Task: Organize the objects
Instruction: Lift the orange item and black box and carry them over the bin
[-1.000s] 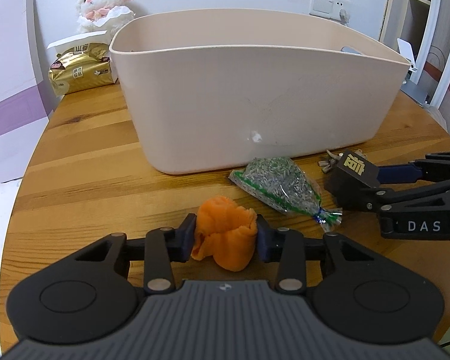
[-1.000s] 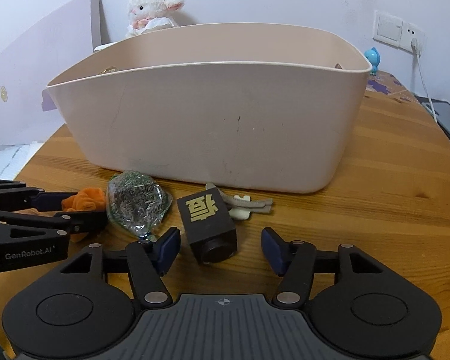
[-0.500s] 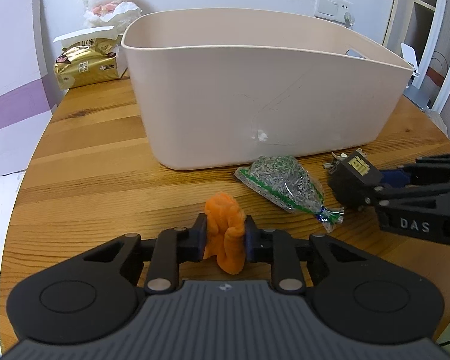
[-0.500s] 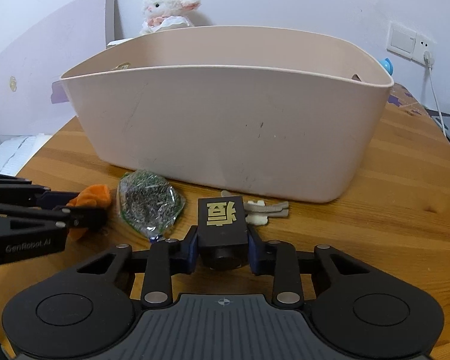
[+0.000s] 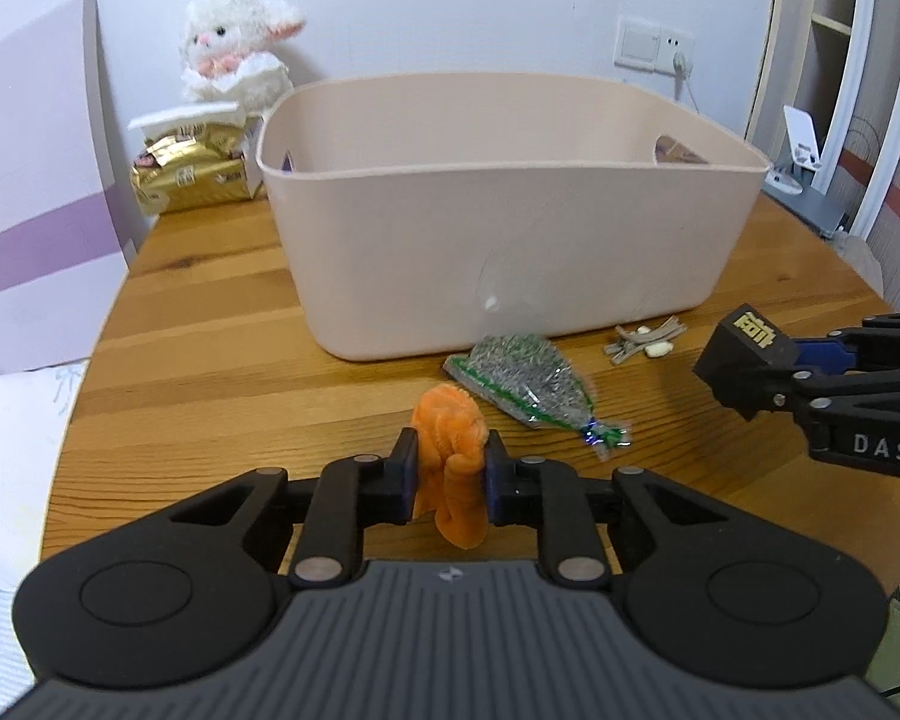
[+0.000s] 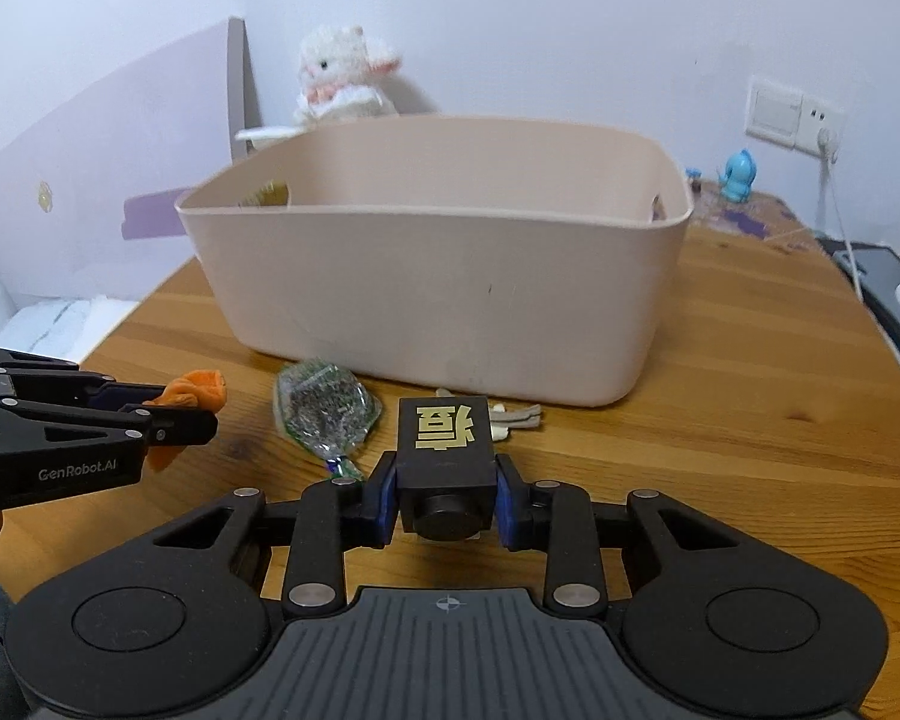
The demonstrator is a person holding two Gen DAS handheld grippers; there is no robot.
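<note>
Wooden worktop (image 5: pixel 210 324) under a pale wall carries our beige bin (image 5: pixel 510 252), with a plush lamb (image 5: pixel 234 48) and a gold packet (image 5: pixel 192 180) behind its left end. At the left, our left tool (image 5: pixel 450 471) is clamped on the orange plush piece (image 5: pixel 450 450); it squashes between the pads, so we judge it soft and light, safe to pinch mid-body. Next right, the clear bag of green bits (image 5: pixel 525 381) lies flat just before the bin; it looks crinkly and slippery, best taken at its tied neck. Beyond it lies a small bundle of sticks (image 5: pixel 645 339). At the right, our right tool (image 6: pixel 447 498) grips the black block (image 6: pixel 447 450), clear of the worktop in the left wrist view; stiff and flat-sided, it sits squarely between the pads.
</note>
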